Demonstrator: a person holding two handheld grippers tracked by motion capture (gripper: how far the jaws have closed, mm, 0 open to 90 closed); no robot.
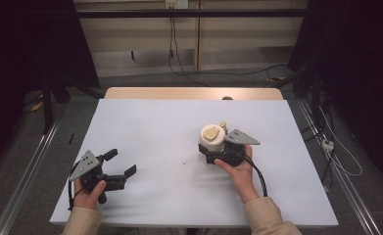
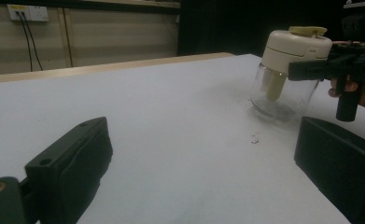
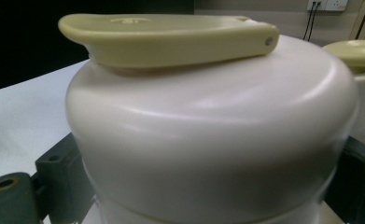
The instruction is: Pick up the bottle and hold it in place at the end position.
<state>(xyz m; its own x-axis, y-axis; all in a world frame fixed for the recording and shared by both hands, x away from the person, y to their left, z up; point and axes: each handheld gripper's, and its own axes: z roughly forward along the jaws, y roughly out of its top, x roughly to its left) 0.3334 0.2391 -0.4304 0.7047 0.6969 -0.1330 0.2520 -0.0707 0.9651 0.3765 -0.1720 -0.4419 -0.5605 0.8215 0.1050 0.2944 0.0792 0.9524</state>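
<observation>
right gripper [image 1: 217,148]: my jaws clamped on jar [image 2: 283,70], right-centre of bench [image 1: 145,132]
left gripper [image 1: 121,162]: jaws apart, idle, near left
progress: jar gripped; goal unknown

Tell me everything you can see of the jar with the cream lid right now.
The jar stands upright on the white table, right of centre. Its body looks like clear glass, topped by a cream plastic-looking lid with a flat yellow-green flip tab and a small knob beside it. A pale tube hangs inside. The right hand-held gripper has a jaw on either side of the lid.
</observation>
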